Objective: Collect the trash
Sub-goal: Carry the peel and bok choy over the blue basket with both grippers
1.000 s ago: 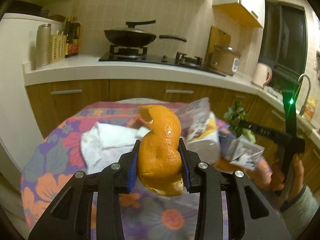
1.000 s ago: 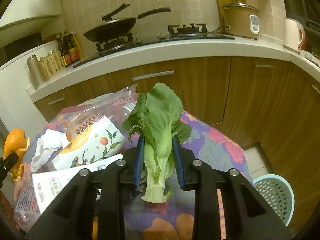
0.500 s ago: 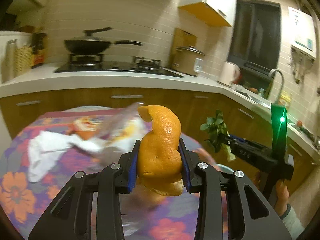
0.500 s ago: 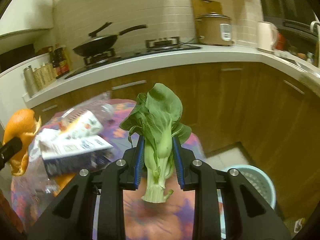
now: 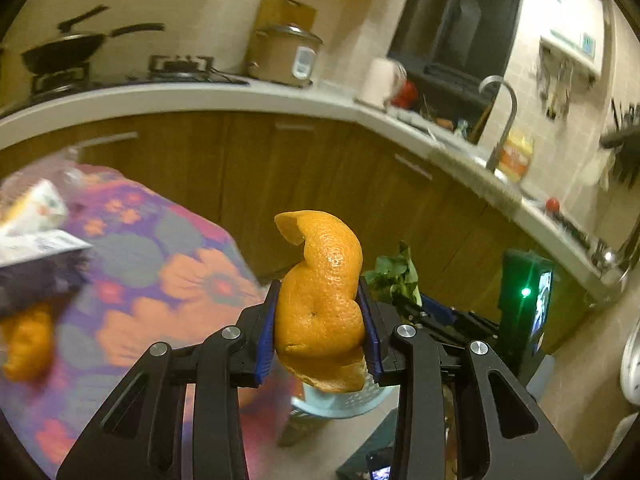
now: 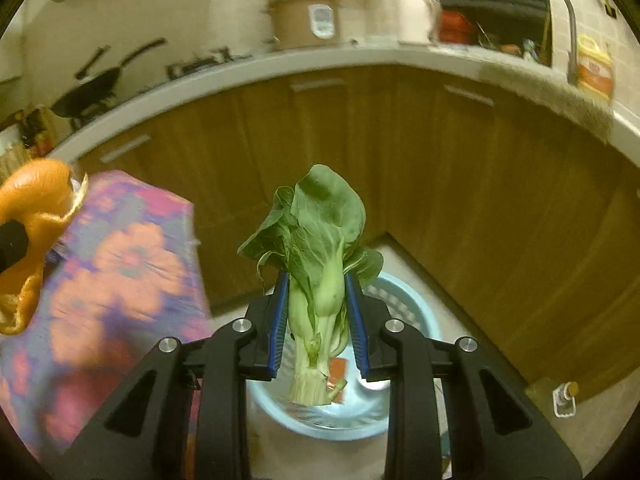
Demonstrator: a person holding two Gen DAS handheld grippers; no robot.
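Wooden kitchen cabinets (image 6: 460, 184) under a pale curved worktop (image 6: 280, 66) fill the background, with a rice cooker (image 5: 286, 56), a black frying pan (image 5: 60, 50) on the hob and a sink tap (image 5: 502, 114) farther along.

Left claw (image 5: 322, 324) points forward and downward, its blue pads clamped on a curled piece of orange peel (image 5: 320, 300) that stands upright between them. To the left of this claw lies the bench with a purple and orange flowered cloth (image 5: 160, 272), carrying a blurred white carton (image 5: 28, 216) and another bit of orange peel (image 5: 26, 346). Just below and beyond the claw tips is the pale blue plastic basket (image 5: 340, 402) on the floor.

Right claw (image 6: 318, 320) tilts downward too, gripping the pale stalk of a green leafy bok choy (image 6: 316, 256), root end down. The basket (image 6: 404, 300) sits directly beneath and behind it, already holding some scraps. In the left wrist view, the right claw (image 5: 420, 312) appears just right of the left one.
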